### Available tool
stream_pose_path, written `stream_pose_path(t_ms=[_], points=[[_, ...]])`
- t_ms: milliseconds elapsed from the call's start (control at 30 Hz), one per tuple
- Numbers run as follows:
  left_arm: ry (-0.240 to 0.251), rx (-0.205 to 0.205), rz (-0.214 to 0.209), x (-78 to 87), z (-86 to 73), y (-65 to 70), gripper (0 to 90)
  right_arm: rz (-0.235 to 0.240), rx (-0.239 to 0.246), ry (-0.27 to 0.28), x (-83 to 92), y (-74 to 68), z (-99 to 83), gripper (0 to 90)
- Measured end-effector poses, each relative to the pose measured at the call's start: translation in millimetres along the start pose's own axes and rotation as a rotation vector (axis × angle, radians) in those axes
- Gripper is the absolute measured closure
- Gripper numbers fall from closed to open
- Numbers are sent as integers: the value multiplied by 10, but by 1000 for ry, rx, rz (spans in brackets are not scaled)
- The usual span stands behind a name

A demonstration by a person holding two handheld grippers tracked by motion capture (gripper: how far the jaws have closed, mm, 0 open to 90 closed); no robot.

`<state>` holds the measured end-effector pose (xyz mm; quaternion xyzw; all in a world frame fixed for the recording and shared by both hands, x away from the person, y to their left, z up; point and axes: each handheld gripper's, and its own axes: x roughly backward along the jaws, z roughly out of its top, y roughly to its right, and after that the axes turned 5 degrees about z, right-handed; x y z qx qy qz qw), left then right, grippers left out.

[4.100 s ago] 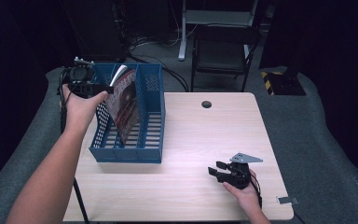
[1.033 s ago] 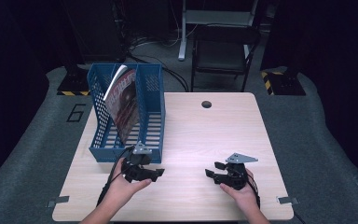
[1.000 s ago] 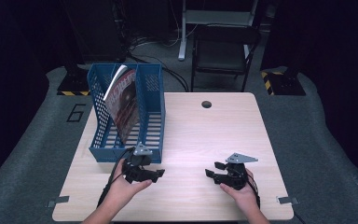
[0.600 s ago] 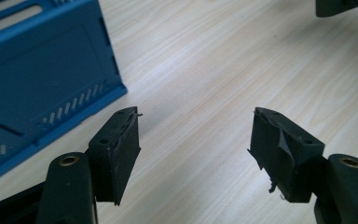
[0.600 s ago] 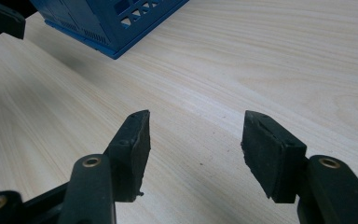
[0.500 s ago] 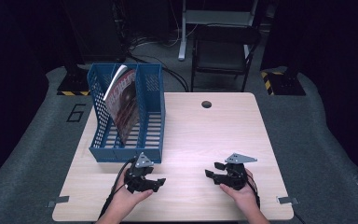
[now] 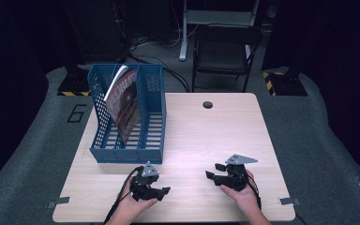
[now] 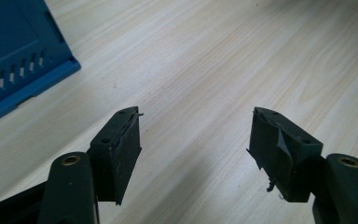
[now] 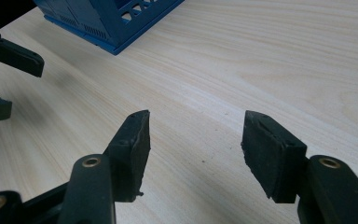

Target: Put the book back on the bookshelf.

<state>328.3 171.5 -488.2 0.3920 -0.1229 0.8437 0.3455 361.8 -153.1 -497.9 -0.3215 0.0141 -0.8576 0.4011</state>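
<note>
A blue slotted file rack [image 7: 152,112] stands on the left part of the light wooden table [image 7: 201,136], with a magazine [image 7: 124,105] leaning upright in it. My left gripper [image 7: 163,191] rests low at the table's front, just ahead of the rack's near end, jaws open and empty; its own view has the open jaws [image 8: 196,140] over bare wood with the rack's corner [image 8: 23,60] at top left. My right gripper [image 7: 212,171] sits at the front right, open and empty. Its view has the jaws [image 9: 196,140] apart, the rack's base [image 9: 112,23] ahead and the left gripper's fingers [image 9: 14,56] at the left.
A round cable hole [image 7: 207,104] lies near the table's far edge. Behind the table stand a dark chair [image 7: 225,51] and cables on the floor. Metal brackets [image 7: 288,200] sit at the front corners.
My left hand came away from the magazine in the rack, moved to the table's front and over the last second sank lower toward the tabletop. The right gripper stayed put.
</note>
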Motion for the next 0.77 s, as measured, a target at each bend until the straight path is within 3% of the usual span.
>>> stream_pose_path(t_ms=[167,400,500,767], points=[[-9,-16,-14,-67,-37,29,335,3,5,-2,-4,3,-2,417],[-5,-41,0,-137,-67,59,335,2,6,-2,-9,4,-4,417],[-26,-61,-5,-160,-72,57,334,-5,0,-8,-18,0,-9,417],[-11,-58,-3,-200,-79,57,331,-15,16,-22,-39,9,-21,414]])
